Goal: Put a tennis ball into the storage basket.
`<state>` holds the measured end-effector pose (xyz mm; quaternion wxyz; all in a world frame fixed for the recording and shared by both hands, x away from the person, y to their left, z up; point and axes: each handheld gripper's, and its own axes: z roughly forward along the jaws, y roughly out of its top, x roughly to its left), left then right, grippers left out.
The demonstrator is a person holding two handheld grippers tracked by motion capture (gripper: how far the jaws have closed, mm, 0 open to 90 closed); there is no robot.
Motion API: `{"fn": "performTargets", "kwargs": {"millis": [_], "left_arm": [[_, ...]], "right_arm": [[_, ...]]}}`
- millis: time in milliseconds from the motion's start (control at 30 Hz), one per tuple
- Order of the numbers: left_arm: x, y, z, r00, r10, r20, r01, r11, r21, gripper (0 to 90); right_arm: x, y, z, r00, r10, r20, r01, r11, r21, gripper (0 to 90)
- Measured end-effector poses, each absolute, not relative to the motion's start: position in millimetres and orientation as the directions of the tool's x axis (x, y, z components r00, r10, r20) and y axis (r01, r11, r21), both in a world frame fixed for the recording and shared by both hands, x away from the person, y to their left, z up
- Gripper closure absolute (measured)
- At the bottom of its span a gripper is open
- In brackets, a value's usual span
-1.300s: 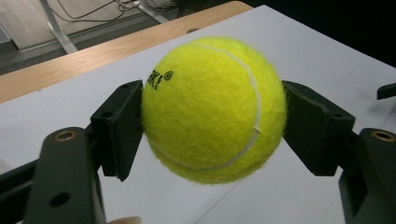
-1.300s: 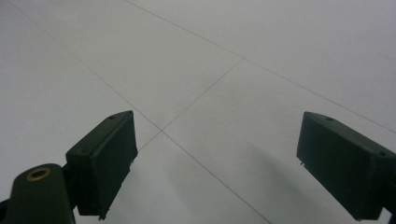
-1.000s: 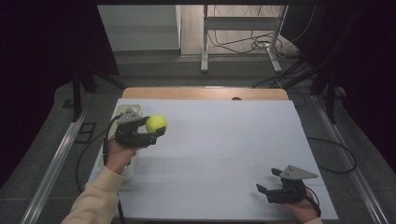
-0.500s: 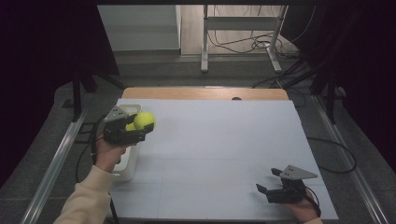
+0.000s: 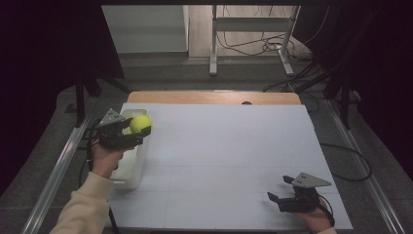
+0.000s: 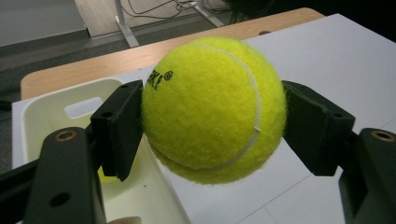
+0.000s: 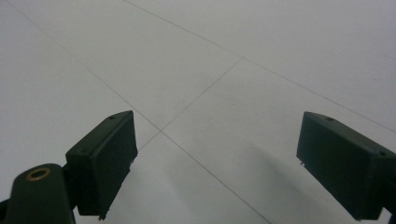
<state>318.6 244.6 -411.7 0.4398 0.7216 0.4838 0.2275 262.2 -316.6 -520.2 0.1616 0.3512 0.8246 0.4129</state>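
Note:
A yellow-green tennis ball (image 5: 140, 124) (image 6: 214, 108) is clamped between the two black jaws of my left gripper (image 5: 136, 130) (image 6: 212, 126), which is shut on it. It hangs over the right rim of a cream plastic bin (image 5: 130, 168) (image 6: 51, 109) at the table's left edge. A bit of something yellow shows low inside the bin, behind the left jaw. My right gripper (image 5: 280, 192) (image 7: 217, 163) rests low over the white table (image 5: 229, 146) near its front right corner, open, with bare table surface between its pads.
The white tabletop is crossed by thin seam lines. A wooden strip (image 5: 209, 97) runs along its far edge. Beyond stand metal frame legs (image 5: 213, 44) and loose cables (image 5: 253, 46) on the floor. Metal rails (image 5: 58, 165) flank the table.
My left gripper has carried the tennis ball leftward, from over the white tabletop to the rim of the cream bin. The right gripper has stayed put.

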Motion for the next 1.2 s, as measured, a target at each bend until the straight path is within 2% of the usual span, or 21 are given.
{"fn": "performTargets", "kwargs": {"millis": [567,1200], "left_arm": [[324.7,269.6,-419.0,0.346,0.934,-0.083,0.531,-0.122,0.839,26.8],[333.0,279.9,-430.4,0.311,0.947,-0.082,0.578,-0.120,0.808,26.7]], "right_arm": [[262.0,-316.7,-520.0,-0.701,0.713,0.022,0.445,0.413,0.795,12.8],[262.0,-316.5,-520.3,-0.701,0.713,0.022,0.447,0.415,0.793,12.8]]}}
